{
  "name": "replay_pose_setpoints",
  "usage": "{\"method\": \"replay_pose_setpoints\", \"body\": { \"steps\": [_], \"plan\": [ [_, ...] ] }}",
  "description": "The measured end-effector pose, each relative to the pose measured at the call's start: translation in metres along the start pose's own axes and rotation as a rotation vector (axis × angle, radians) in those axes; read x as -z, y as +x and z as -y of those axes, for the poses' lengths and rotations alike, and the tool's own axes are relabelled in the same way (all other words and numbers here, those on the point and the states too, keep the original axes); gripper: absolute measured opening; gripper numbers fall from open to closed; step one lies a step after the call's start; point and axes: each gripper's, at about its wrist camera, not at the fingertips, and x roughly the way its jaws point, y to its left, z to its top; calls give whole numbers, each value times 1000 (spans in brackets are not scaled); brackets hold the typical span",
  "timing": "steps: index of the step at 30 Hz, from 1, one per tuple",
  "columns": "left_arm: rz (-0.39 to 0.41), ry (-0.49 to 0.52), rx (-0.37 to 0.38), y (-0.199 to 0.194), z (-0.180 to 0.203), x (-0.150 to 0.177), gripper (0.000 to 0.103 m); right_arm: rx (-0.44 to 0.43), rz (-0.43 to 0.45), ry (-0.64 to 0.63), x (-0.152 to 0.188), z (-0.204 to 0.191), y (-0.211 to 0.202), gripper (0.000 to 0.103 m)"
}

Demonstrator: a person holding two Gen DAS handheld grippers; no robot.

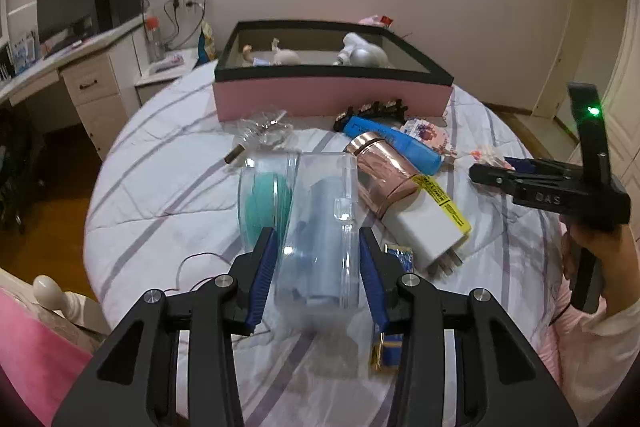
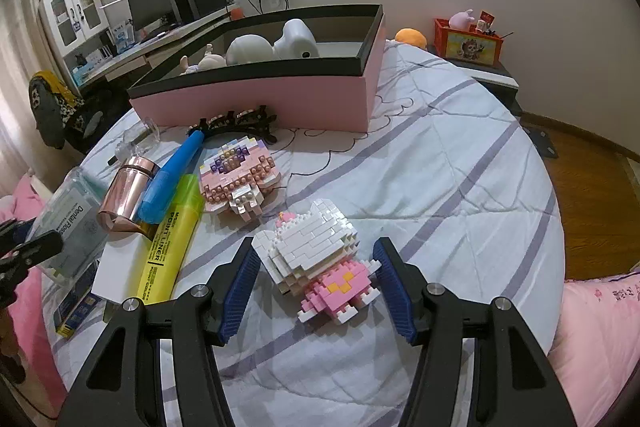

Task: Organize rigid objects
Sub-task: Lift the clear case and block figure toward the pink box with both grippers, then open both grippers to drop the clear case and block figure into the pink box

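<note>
My left gripper (image 1: 318, 251) is open, its blue pads either side of a clear plastic dental floss case (image 1: 324, 227) lying on the bed; the pads do not press it. My right gripper (image 2: 316, 263) is open around a white and pink brick-built cat figure (image 2: 316, 251), with small gaps on both sides. A pink box with a black rim (image 2: 256, 99) stands at the back and holds white toys and a small doll; it also shows in the left wrist view (image 1: 332, 95).
On the striped bedspread (image 2: 440, 187) lie a rose-gold tube (image 2: 124, 195), a blue tube (image 2: 168, 183), a yellow highlighter (image 2: 172, 239), a pink brick figure (image 2: 240, 179), a black hair clip (image 2: 240, 123) and a white charger (image 1: 428, 231). A desk (image 1: 80, 59) stands left.
</note>
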Motion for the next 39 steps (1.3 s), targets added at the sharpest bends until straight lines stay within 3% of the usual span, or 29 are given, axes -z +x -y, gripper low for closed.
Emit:
{"method": "replay_pose_setpoints", "body": {
  "steps": [3, 9, 17, 23, 31, 39],
  "plan": [
    [-4, 19, 9, 6, 6, 1, 32, -4, 3, 3, 0, 1, 0, 60],
    [40, 6, 32, 2, 6, -9, 32, 11, 48, -3, -3, 2, -9, 60],
    [122, 7, 56, -6, 4, -54, 32, 2, 128, -34, -32, -8, -30, 60],
    [155, 55, 72, 6, 9, -110, 32, 6, 157, -104, -78, -28, -25, 60],
    [43, 90, 45, 86, 5, -182, 32, 59, 120, -117, -139, -26, 28, 60],
    [-53, 104, 30, 140, 5, -196, 33, 95, 49, -120, -147, -11, 74, 60]
  ]
}}
